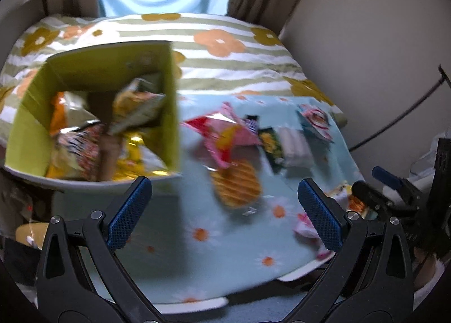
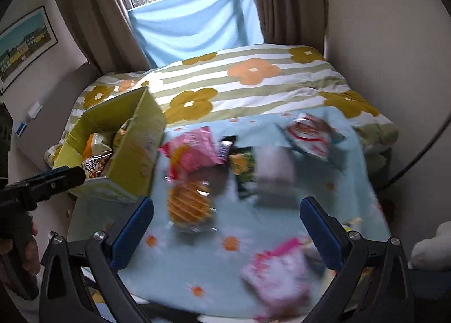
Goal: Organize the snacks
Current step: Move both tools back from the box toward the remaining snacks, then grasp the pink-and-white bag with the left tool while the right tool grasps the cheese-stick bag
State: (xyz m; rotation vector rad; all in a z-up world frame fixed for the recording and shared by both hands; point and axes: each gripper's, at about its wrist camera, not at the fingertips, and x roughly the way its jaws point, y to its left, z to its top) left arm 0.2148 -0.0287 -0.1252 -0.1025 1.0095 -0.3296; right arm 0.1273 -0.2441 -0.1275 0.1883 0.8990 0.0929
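Snacks (image 1: 235,186) lie, blurred, below both spread, seemingly empty grippers (image 1: 224,204) (image 2: 227,224).

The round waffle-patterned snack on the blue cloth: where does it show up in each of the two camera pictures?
Left wrist view: the round waffle snack lies centre, right of the green box.
Right wrist view: it lies left of centre, below the pink bag.
Shared landmark: the green box, standing left of the snack in both.

Yellow-green box (image 1: 172,114), pale blue daisy-print cloth (image 1: 225,244), green-striped bedspread (image 1: 231,69) with orange and mustard flowers.
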